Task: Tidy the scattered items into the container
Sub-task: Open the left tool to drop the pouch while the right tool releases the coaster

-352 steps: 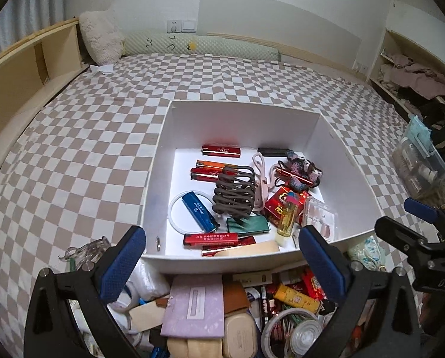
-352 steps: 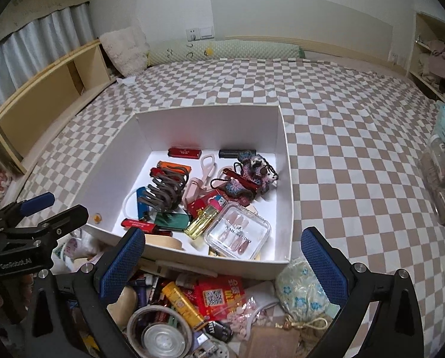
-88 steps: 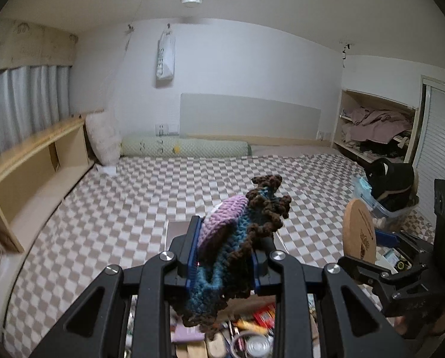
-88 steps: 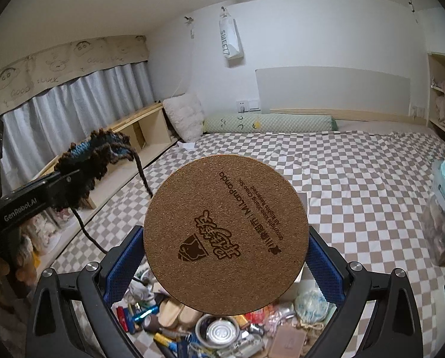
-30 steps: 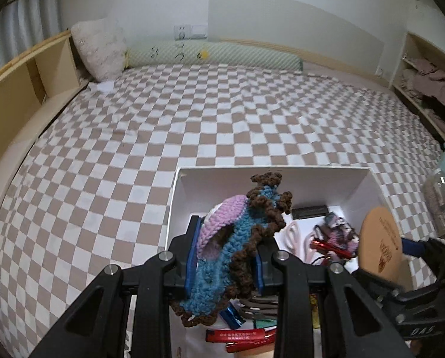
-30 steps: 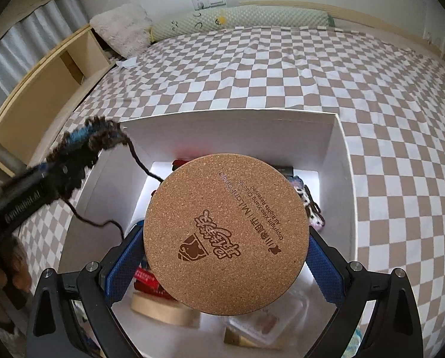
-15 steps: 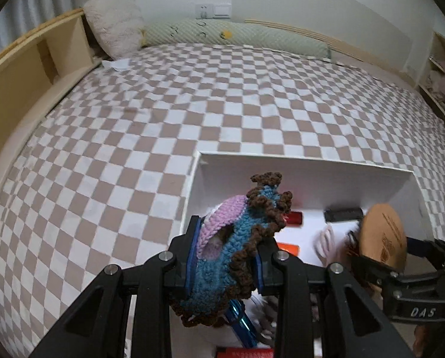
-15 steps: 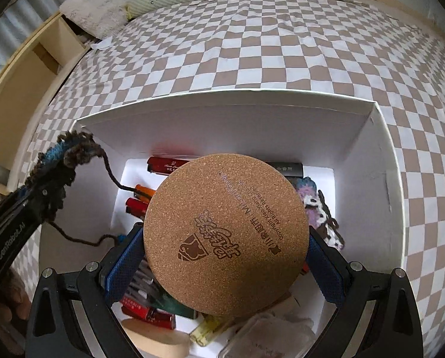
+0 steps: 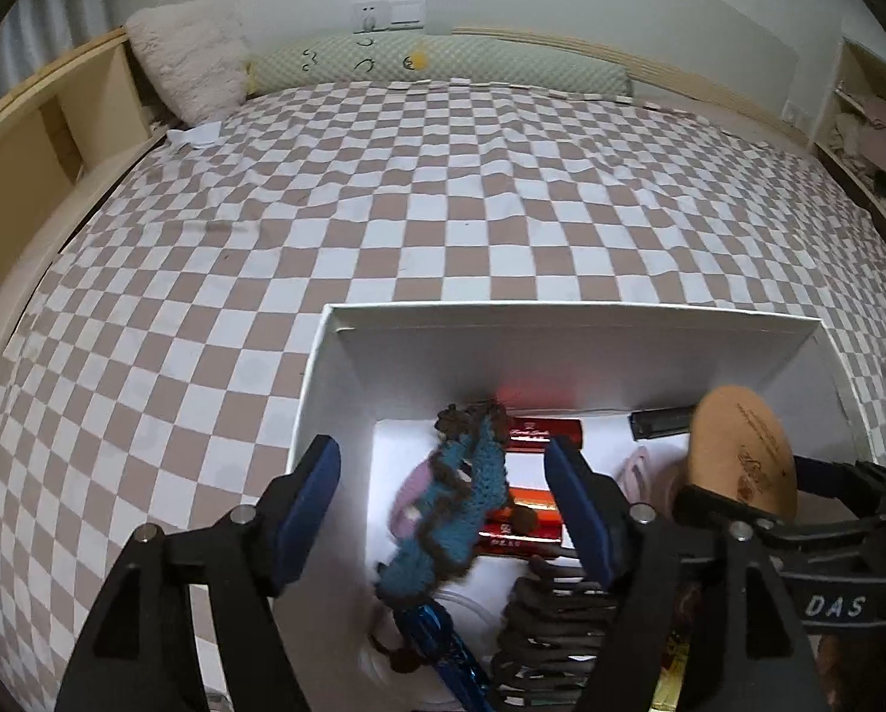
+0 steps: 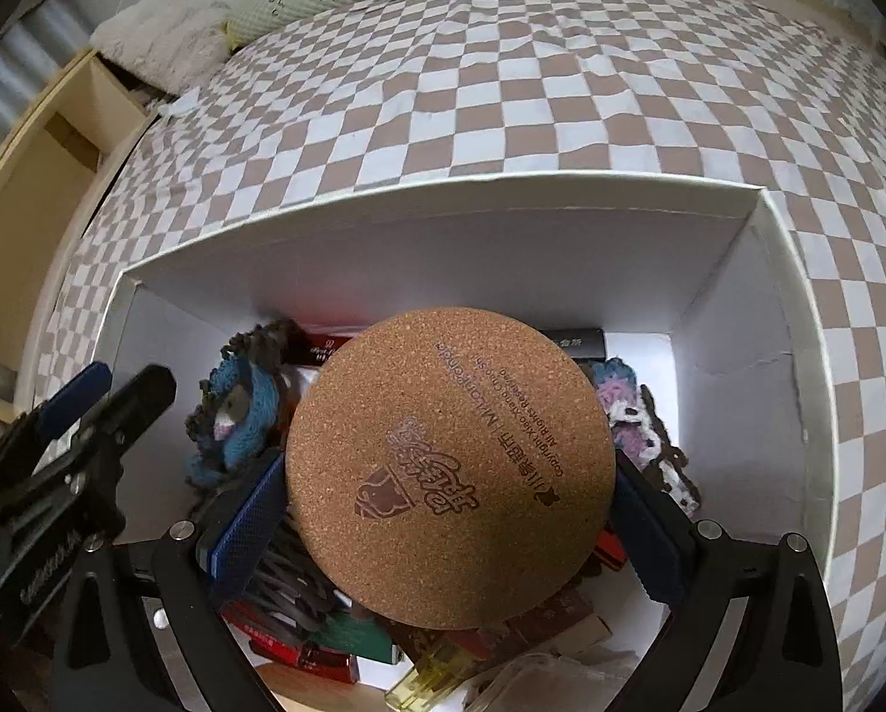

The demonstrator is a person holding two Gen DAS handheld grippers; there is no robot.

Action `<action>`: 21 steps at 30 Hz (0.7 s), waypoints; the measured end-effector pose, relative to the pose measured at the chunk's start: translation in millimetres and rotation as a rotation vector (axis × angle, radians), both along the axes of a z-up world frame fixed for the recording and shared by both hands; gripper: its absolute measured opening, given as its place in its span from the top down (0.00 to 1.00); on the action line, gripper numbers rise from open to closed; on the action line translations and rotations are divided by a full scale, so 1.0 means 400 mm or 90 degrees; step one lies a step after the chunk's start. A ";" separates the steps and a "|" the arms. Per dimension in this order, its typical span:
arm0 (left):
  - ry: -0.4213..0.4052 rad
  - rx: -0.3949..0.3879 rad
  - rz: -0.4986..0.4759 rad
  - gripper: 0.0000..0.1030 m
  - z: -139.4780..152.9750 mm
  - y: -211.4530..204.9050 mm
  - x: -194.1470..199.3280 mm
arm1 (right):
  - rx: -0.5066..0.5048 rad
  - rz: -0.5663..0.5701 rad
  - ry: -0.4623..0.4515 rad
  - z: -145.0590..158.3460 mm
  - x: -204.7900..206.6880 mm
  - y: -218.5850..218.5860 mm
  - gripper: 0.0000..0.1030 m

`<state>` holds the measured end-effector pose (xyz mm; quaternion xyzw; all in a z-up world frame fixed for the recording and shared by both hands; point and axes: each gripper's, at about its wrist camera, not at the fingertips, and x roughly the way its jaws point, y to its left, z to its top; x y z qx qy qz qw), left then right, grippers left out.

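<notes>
A white box (image 9: 567, 320) (image 10: 443, 225) sits on the checkered bed and holds many small items. My left gripper (image 9: 445, 510) is open over the box's left part; the blue, pink and brown crochet piece (image 9: 460, 504) (image 10: 238, 409) is free of its pads and lies or falls among red tubes (image 9: 540, 433). My right gripper (image 10: 448, 492) is shut on a round cork coaster (image 10: 448, 469) (image 9: 739, 457), held edgewise over the box's middle. The coaster hides much of the box's contents in the right wrist view.
A dark coiled hair clip (image 9: 555, 623), a blue pen (image 9: 443, 647), a black tube (image 9: 662, 421) and a floral crochet piece (image 10: 638, 421) lie in the box. Checkered bedding (image 9: 383, 207), a green bolster (image 9: 443, 68) and a wooden shelf (image 9: 33, 136) lie beyond.
My left gripper has opened and the crochet piece has dropped out of it into the box. Both grippers have moved lower and closer over the box; the coaster stays held.
</notes>
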<state>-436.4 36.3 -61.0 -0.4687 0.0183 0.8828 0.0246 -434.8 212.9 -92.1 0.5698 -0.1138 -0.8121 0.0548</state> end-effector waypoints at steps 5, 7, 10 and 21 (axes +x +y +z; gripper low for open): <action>0.005 0.016 0.004 0.30 0.019 -0.012 0.007 | -0.019 -0.020 0.012 0.017 0.004 -0.001 0.00; 0.006 0.021 0.005 0.30 0.026 -0.020 0.009 | -0.017 -0.015 0.016 0.026 0.010 -0.006 0.00; 0.008 0.023 0.005 0.30 0.033 -0.029 0.019 | -0.014 -0.010 0.022 0.036 0.019 -0.014 0.00; 0.021 0.032 0.003 0.06 0.066 -0.063 0.068 | 0.021 -0.010 0.078 0.083 0.073 -0.037 0.00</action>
